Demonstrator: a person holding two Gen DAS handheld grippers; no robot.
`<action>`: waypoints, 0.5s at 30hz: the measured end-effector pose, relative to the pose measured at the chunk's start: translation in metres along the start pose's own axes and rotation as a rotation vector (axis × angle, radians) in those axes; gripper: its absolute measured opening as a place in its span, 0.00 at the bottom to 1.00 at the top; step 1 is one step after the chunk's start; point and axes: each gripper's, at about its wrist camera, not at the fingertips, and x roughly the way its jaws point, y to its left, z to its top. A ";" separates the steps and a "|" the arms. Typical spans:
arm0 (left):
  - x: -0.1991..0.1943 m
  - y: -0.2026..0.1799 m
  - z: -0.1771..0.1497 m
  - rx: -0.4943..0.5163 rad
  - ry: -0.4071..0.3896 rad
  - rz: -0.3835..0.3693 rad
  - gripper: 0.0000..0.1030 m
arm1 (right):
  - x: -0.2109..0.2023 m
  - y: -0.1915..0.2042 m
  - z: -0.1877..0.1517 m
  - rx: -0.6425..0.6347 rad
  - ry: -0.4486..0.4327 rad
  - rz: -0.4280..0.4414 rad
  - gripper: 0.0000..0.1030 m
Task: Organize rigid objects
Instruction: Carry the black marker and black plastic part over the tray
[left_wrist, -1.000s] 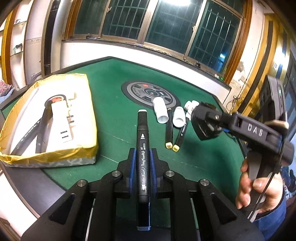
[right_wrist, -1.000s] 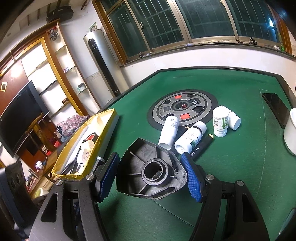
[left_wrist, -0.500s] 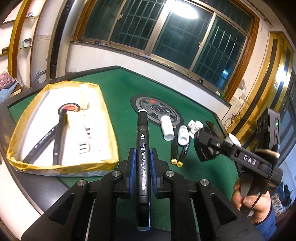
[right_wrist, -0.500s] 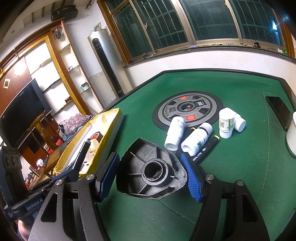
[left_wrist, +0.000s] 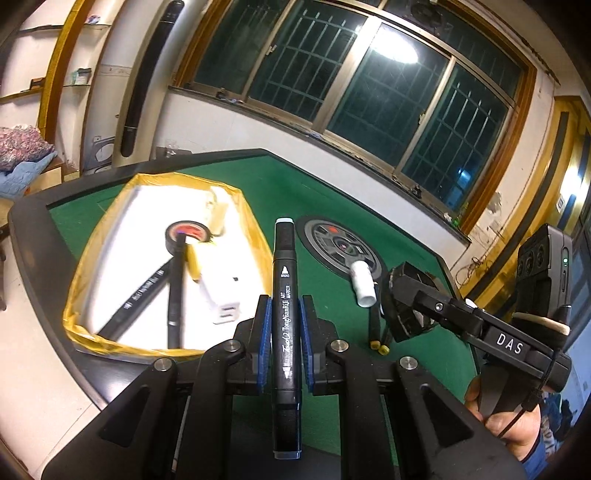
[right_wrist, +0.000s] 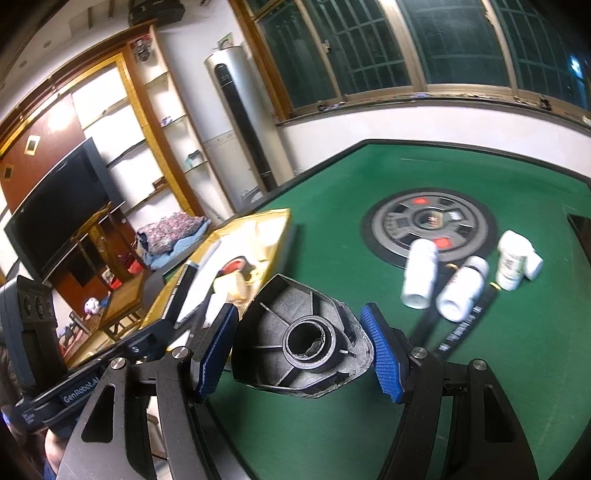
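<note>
Carrying two loads toward the yellow-rimmed box (left_wrist: 255, 236) at ten o'clock: left gripper (left_wrist: 283, 321) fingers clamping tight on a black art marker (left_wrist: 284, 295), lengthwise for a clean drop; right gripper (right_wrist: 301, 350) fingers spreading half-wide, pinching a black ribbed plastic part (right_wrist: 295, 339). Leaving white bottles (right_wrist: 461, 291) waiting on the green desk (right_wrist: 480, 387) at two o'clock

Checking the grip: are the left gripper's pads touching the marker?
Touching. The left wrist view shows both blue pads pressed against the marker.
</note>
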 end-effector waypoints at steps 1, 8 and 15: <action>-0.001 0.004 0.001 -0.006 -0.006 0.008 0.12 | 0.004 0.008 0.001 -0.011 0.001 0.005 0.61; 0.000 0.033 0.003 -0.055 -0.011 0.041 0.12 | 0.030 0.041 0.005 -0.045 0.025 0.047 0.61; 0.013 0.058 0.007 -0.099 0.000 0.079 0.12 | 0.056 0.049 0.009 -0.009 0.058 0.076 0.61</action>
